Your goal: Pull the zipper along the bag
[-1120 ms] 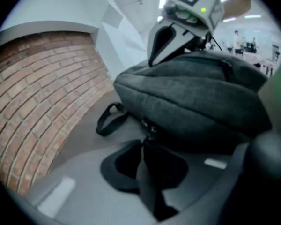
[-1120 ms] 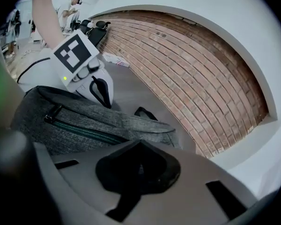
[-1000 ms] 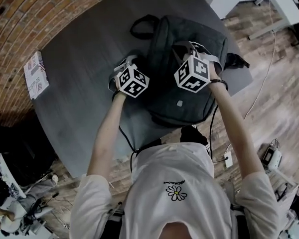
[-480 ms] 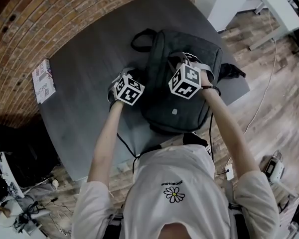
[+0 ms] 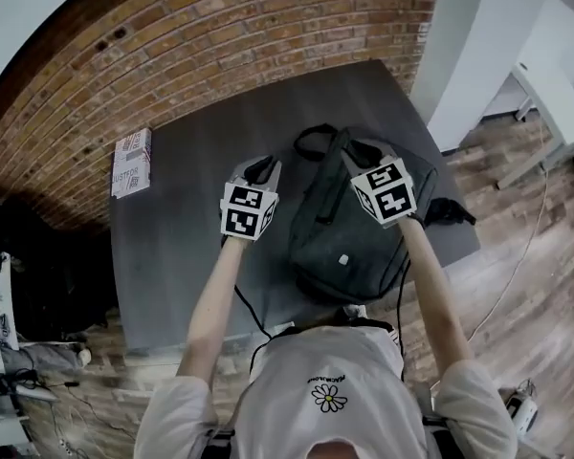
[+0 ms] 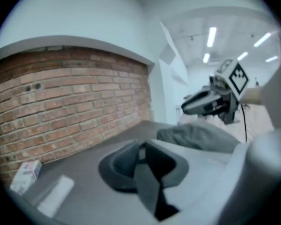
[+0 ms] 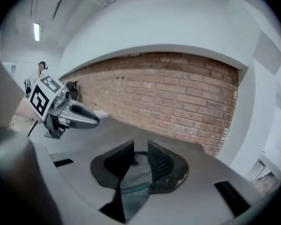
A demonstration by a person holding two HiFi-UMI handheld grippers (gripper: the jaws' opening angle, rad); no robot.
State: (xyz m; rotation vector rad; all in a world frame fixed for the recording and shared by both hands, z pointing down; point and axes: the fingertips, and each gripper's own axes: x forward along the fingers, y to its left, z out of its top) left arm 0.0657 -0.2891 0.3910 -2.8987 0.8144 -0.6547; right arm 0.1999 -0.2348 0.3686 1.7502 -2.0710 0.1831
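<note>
Parting slightly, the fingers (image 6: 120,168) of the left gripper (image 6: 141,150) have just been opening, with nothing between them. The right gripper (image 7: 140,149) is the same: fingers just been opening, gap empty, probably bag fabric below it. Both are in the air over the bench (image 5: 172,256). The dark bag (image 5: 349,242) lies flat on the bench, under the right gripper. A small box (image 5: 131,163) sits by the brick wall (image 5: 220,36).

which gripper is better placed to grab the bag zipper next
Probably right: the right gripper hangs over the backpack, the left gripper over bare table beside it. Both jaws have just been opening, empty.
</note>
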